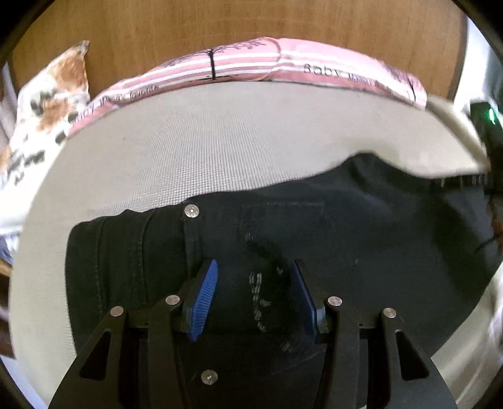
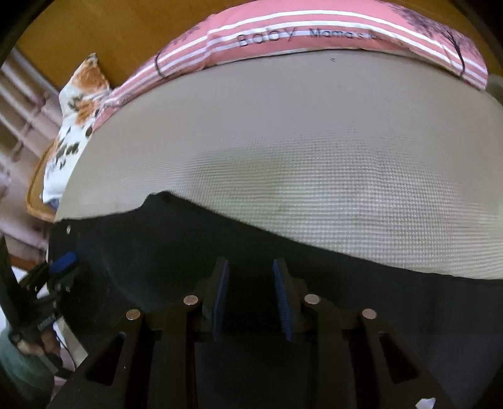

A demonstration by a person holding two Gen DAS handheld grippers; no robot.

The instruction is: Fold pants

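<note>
Black pants point(image 1: 314, 226) lie flat on a beige textured mat point(image 1: 204, 148). Their waistband, with a silver button point(image 1: 192, 210), is at the left. My left gripper point(image 1: 254, 267) is open just above the waist area, its blue pads point(image 1: 206, 295) on either side of a patch of white stitching. In the right wrist view the pants point(image 2: 188, 245) fill the lower frame. My right gripper point(image 2: 250, 267) is open over the dark cloth with nothing between its blue pads point(image 2: 284, 302). The left gripper point(image 2: 64, 261) shows at the far left of that view.
A pink striped pillow point(image 1: 267, 61) lies along the far edge of the mat, with a floral orange and white cushion point(image 1: 50, 94) at its left. A wooden headboard point(image 1: 220, 22) stands behind. The mat point(image 2: 283, 141) stretches out beyond the pants.
</note>
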